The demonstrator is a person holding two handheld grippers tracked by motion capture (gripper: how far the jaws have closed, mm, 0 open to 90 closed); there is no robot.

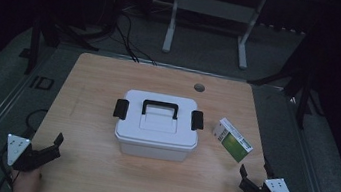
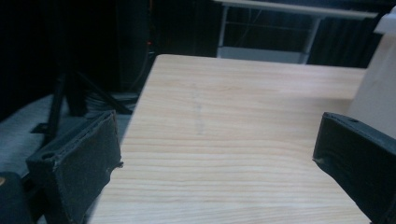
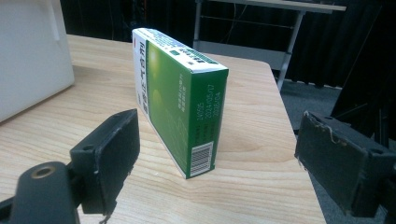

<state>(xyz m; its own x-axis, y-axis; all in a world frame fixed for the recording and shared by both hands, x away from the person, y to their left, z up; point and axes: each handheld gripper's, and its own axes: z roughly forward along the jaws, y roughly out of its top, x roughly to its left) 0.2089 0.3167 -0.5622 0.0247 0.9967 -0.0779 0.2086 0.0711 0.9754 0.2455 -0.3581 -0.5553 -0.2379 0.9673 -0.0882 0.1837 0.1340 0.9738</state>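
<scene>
Nothing looks done yet: both grippers sit at the bottom corners of the high view, w/ jaws spread wide & empty. Left gripper (image 1: 49, 145) is lower left, well apart from the white storage box (image 1: 157, 124) at frame centre; lid on, black latches down, handle flat. Right gripper (image 1: 253, 174) is lower right, near the green-and-white medicine carton (image 1: 232, 139), which stands on its long edge just right of the box on the wooden table (image 1: 96, 176). Judging by that, grasping the carton, opening the box & stowing it all remain.
</scene>
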